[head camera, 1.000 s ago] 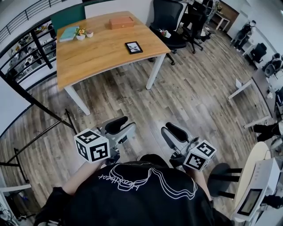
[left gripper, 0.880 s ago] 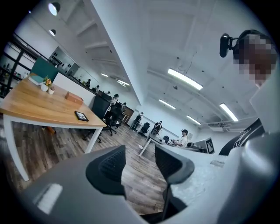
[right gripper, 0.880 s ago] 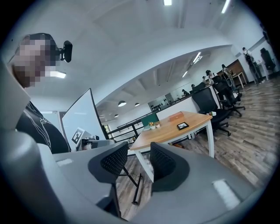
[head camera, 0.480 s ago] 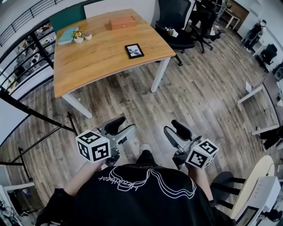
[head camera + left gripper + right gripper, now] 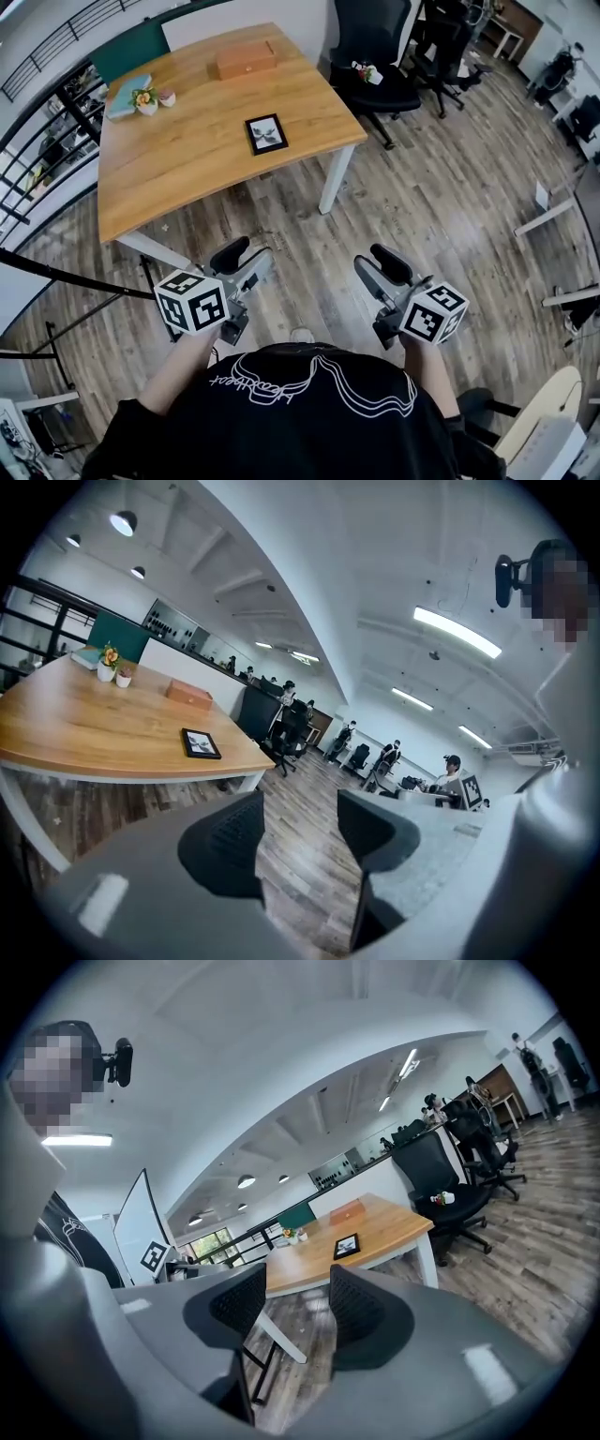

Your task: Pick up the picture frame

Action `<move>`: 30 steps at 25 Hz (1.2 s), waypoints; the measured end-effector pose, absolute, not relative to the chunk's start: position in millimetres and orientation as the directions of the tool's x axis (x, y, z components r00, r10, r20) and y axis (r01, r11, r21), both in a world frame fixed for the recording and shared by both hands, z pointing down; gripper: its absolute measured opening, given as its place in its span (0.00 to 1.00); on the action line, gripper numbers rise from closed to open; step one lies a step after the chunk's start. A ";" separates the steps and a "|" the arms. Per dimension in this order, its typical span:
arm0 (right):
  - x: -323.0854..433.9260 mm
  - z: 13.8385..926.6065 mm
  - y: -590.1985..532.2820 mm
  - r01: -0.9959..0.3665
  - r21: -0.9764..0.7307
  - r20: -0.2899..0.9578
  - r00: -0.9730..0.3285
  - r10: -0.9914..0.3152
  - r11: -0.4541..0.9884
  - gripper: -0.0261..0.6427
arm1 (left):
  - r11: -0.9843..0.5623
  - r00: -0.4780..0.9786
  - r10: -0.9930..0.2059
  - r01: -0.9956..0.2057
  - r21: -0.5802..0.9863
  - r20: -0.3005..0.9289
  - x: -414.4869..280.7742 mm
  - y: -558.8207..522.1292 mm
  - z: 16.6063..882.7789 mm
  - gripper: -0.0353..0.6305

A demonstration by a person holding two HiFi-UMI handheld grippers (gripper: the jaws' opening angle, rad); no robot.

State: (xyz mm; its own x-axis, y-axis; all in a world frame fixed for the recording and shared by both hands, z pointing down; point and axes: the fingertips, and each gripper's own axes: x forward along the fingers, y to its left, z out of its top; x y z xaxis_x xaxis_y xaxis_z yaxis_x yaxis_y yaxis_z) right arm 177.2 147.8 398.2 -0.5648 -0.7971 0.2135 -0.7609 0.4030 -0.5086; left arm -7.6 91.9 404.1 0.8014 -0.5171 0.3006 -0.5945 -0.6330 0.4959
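the frame (image 5: 265, 133) lay flat near the bench's (image 5: 178, 173) front edge, well apart from both tools, so no grip was possible yet. the left tool (image 5: 246, 261) stood wide and empty. the right tool's (image 5: 375, 269) jaws had just been opening, nothing between them, likely readied for the frame.

Bright, even office light comes from ceiling strips (image 5: 459, 633) and round lamps (image 5: 123, 522), with only soft shadow under the table (image 5: 187, 141), while every view bows at the edges, both gripper views blacken at the corners, and the left gripper (image 5: 300, 808) and right gripper (image 5: 298, 1288) look soft near the lens.
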 end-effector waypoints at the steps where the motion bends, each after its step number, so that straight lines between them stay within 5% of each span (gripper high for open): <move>1: 184.5 400.0 139.8 -0.762 -0.506 0.220 -0.568 -0.793 0.404 0.37 | -0.630 0.795 -0.523 -0.603 0.489 0.306 -2.2 84.9 405.1 0.40; 30: 148.0 447.8 -162.0 -0.774 -0.456 0.400 -0.619 -0.676 0.439 0.35 | -0.522 0.728 -0.547 -0.682 0.512 0.412 -17.1 -214.1 481.3 0.40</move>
